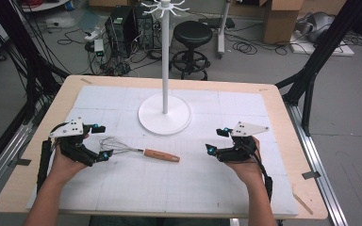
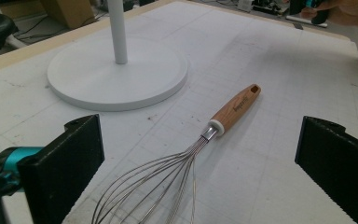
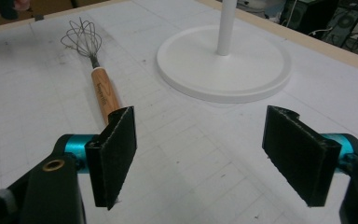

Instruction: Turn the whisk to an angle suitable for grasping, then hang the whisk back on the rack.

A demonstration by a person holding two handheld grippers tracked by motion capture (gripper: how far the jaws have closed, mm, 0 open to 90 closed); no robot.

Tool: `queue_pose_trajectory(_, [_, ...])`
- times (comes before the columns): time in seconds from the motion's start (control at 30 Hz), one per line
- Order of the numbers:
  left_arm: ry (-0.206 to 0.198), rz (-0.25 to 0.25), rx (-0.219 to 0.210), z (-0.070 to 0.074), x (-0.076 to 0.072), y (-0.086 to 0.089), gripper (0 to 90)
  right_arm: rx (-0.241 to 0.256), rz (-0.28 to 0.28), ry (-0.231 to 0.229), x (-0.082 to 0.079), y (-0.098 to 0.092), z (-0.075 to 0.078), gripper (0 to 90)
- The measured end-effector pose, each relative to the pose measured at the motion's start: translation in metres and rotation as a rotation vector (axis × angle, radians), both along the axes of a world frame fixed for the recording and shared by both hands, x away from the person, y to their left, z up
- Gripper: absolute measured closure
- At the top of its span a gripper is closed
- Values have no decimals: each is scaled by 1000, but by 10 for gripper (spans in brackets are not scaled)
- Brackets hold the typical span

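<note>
Both grippers wide, nothing held. Whisk [image 1: 139,151] lies flat, wire head just ahead of my left gripper [image 1: 101,141], handle toward right gripper [image 1: 218,141]. Looks pre-grasp; next I'd straddle the handle and close.

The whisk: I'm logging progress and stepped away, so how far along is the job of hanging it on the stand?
Nothing looks done yet. The whisk lies flat on the white mat, in front of the stand, whose hooks at the top are bare. In hand: nothing; the left gripper and the right gripper are open, one at each end of it. Left, if hanging is the aim: grasping, lifting, hooking.
</note>
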State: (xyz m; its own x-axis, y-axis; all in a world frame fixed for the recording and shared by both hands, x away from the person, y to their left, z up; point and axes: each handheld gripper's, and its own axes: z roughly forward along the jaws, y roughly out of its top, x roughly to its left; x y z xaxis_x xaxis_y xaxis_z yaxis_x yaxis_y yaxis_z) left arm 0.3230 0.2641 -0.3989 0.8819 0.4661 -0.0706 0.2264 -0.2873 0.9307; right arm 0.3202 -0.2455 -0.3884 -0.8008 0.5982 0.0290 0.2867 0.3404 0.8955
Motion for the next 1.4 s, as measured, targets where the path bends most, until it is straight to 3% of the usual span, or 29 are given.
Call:
queue_pose_trajectory(0.17, [5, -1, -7, 0, 0, 0, 17, -4, -70, -14, -2, -3, 1, 187])
queue_pose_trajectory(0.37, [12, -2, 2, -2, 2, -2, 17, 23, -100, -21, -2, -7, 2, 151])
queue_pose_trajectory(0.57, [-3, 3, 8, 1, 0, -2, 18, 33, -96, -10, -1, -9, 1, 120])
queue_pose_trajectory(0.87, [10, -16, 14, 1, 0, -9, 17, 12, -84, 7, 1, -7, -2, 116])
queue_pose_trajectory(1.0, [7, -42, 31, 4, -2, -18, 18, 2, -84, 3, -1, -9, -1, 116])
queue_pose_trajectory(1.1, [-1, -62, 22, 7, -3, -27, 18, 2, -97, -1, -2, -13, 0, 116])
queue_pose_trajectory(1.4, [22, -113, 88, 7, 1, -60, 18, 19, -127, 16, -4, -21, 0, 116])
